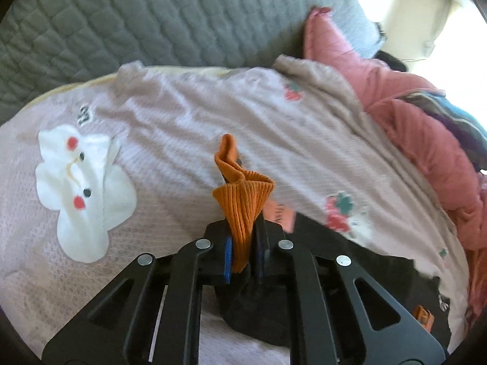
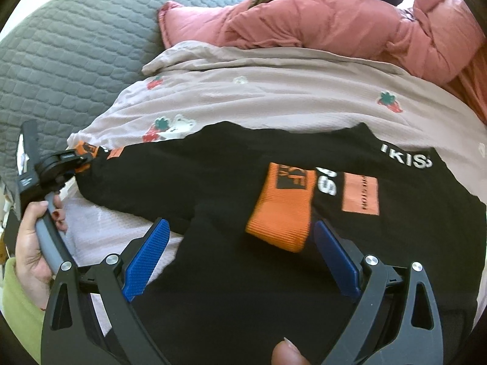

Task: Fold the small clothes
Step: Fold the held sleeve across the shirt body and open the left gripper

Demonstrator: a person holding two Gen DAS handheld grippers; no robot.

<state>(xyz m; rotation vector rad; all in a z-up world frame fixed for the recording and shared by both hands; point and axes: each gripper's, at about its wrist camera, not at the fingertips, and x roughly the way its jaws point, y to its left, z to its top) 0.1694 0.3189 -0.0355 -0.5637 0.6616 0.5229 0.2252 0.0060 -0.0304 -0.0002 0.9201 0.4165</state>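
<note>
On the pink-blanketed bed [image 1: 182, 115], the left tool [image 1: 243, 243] is clamped on the black garment's ribbed orange cuff [image 1: 240, 200]; the right tool [image 2: 240, 255] stands apart over the black garment [image 2: 213, 182].

Your left gripper [image 1: 243, 243] is clamped on the orange ribbed cuff [image 1: 240, 200] of a black garment [image 1: 341, 252], the cuff bunched upward between the blue pads [image 1: 227, 257] while the black cloth hangs below the jaws. Beneath lies a pale pink blanket [image 1: 213, 115] printed with strawberries and a white cartoon figure [image 1: 82, 188] at the left. Behind it you have a grey quilted cover [image 1: 152, 15], and a pink padded jacket [image 1: 411, 127] is heaped at the right.
</note>
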